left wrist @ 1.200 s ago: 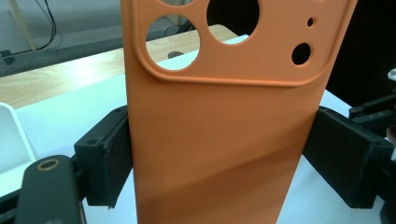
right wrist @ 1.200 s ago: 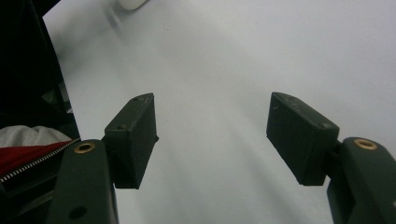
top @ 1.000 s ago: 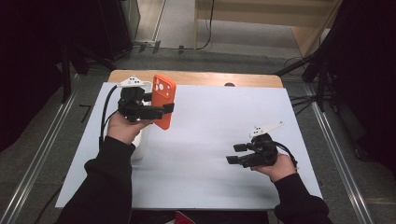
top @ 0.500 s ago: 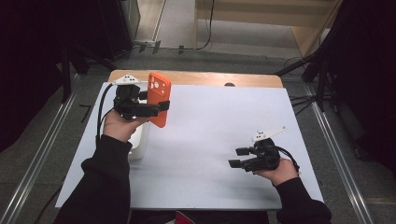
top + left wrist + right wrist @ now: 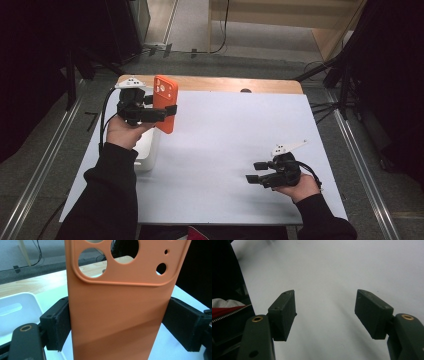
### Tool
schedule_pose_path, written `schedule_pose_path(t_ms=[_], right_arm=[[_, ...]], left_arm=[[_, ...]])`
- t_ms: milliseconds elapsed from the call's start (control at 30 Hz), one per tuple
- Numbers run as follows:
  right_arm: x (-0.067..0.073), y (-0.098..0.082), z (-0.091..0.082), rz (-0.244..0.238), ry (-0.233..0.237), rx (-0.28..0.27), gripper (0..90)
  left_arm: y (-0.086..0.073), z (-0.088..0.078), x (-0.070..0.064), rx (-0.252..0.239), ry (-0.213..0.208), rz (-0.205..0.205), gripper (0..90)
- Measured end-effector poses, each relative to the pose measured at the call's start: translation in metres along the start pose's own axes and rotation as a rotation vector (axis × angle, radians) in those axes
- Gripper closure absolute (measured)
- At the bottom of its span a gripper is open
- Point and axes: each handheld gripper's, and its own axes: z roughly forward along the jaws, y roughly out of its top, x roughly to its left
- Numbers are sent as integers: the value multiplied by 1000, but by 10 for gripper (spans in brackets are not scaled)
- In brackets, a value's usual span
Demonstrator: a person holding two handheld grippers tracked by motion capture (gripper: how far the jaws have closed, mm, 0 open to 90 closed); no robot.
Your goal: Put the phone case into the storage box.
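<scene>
1. Left gripper [image 5: 167,111] pinches an orange soft-plastic phone case with round camera cut-outs [image 5: 165,102]. In the left gripper view the two black pads [image 5: 56,325] press on the case's [image 5: 120,315] long side edges, one on each side.
2. Case is held upright above the far-left part of the white table sheet [image 5: 235,145]. Its long axis runs near vertical, camera holes at the top end, lower end hanging free below the jaws.
3. White open plastic tray [image 5: 147,150] sits just under and beside the left hand [image 5: 122,132]; its rim also shows in the left gripper view [image 5: 17,307].
4. Right gripper [image 5: 256,172] rests low over the near-right part of the sheet, jaws spread with nothing between them; bare white surface shows between the pads [image 5: 283,315].
5. Key relation: the case lies well apart from the right gripper, up and across the table toward the left. The right jaws point toward that side.
6. Judgement: any handover would need the right hand to travel across, or the left to bring the case's free lower end toward the middle.
</scene>
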Motion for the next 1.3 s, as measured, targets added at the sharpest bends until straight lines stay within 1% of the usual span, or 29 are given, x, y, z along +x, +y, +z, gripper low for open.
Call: schedule_pose_path(t_ms=[200, 500, 800, 967, 1000, 1067, 1167, 1300], right_arm=[[0, -1, 0, 1, 1, 3, 323], [0, -3, 1, 4, -1, 8, 324], [0, -4, 0, 4, 0, 5, 324], [1, -4, -1, 1, -1, -2, 323], [1, -4, -1, 2, -2, -3, 324], [1, -4, -1, 4, 0, -4, 324], [0, -4, -1, 4, 3, -6, 324], [-1, -4, -1, 5, 4, -10, 324]], left_arm=[[0, -1, 9, -5, 20, -14, 148], [1, -8, 21, -32, 48, -44, 147], [0, -14, 35, -55, 108, -68, 148], [0, -13, 43, -67, 129, -87, 148], [-1, -13, 44, -73, 147, -87, 147], [-1, -12, 45, -79, 170, -87, 148], [0, -9, 49, -93, 173, -101, 148], [1, -4, 53, -83, 197, -105, 147]])
